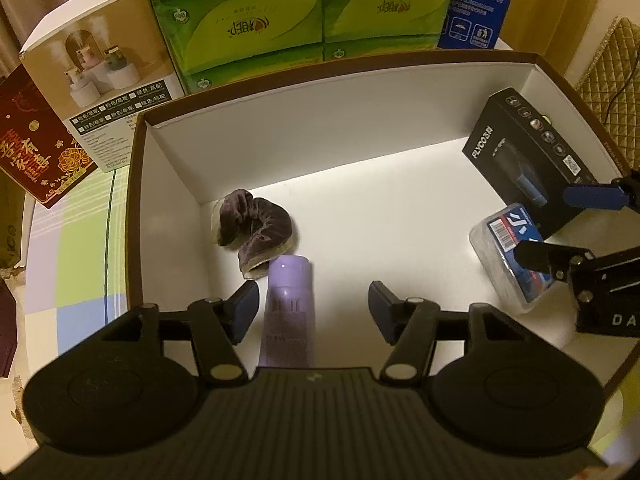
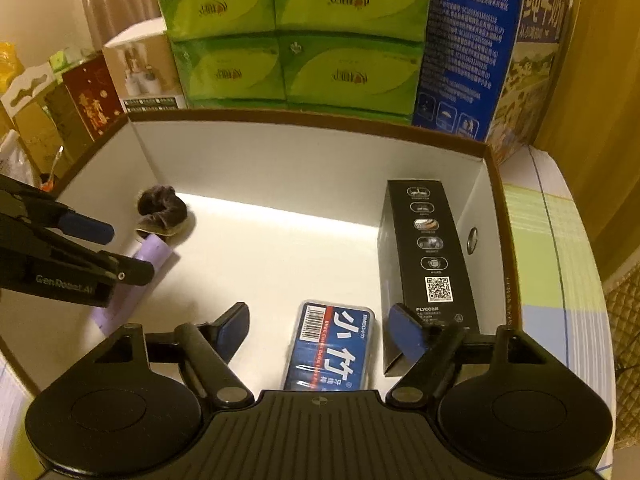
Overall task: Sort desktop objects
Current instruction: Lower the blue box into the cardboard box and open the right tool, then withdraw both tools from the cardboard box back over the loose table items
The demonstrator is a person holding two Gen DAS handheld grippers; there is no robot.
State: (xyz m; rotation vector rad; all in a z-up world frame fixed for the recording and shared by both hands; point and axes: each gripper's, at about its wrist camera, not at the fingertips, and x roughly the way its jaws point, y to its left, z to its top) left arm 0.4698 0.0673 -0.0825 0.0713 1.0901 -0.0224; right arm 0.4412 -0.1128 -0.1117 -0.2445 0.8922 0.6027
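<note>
Right gripper (image 2: pixel 320 330) open over floss box (image 2: pixel 330 346) inside white tray (image 2: pixel 304 160).

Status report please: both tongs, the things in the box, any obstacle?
Left tongs open over purple tube. Right tongs open over floss case. Nothing blocking.

I see a table under a pastel checked cloth (image 1: pixel 84 276) carrying a big brown-rimmed, white-lined cardboard box (image 1: pixel 360 92). Behind it stand stacked green tissue packs (image 1: pixel 304 20), a blue carton (image 2: pixel 468 52), a beige humidifier box (image 1: pixel 100 76) and a dark red gift box (image 1: pixel 40 148).
</note>
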